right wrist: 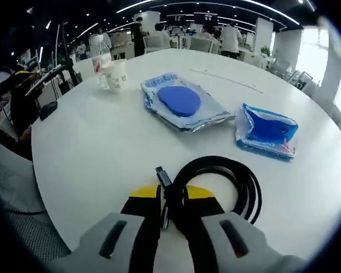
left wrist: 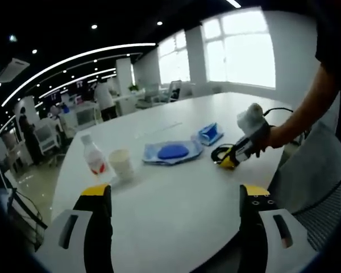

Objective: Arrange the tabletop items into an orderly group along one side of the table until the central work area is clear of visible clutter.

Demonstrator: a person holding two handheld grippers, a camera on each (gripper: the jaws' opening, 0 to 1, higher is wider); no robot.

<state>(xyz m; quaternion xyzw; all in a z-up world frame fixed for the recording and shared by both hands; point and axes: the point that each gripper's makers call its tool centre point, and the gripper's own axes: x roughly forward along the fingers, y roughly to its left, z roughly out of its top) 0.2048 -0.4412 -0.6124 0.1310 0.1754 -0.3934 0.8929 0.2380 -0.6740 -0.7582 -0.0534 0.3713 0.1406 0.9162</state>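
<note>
White table [left wrist: 176, 210] in a bright open office with ceiling lights fills our view. From left to right we see a bottle [left wrist: 93, 155] and a paper cup [left wrist: 121, 162] close together, a flat pouch [left wrist: 171, 152] with a blue pad, a smaller blue pack [left wrist: 209, 133], and a coiled black cable [right wrist: 227, 182]. These things lie spread across the middle, so we judge the tidying barely begun, nearly all of it left to do. Our left claw [left wrist: 176, 202] hangs wide apart, holding nothing, above bare tabletop. Our right claw [right wrist: 171, 202] is pinched narrow on the cable near its plug end.
</note>
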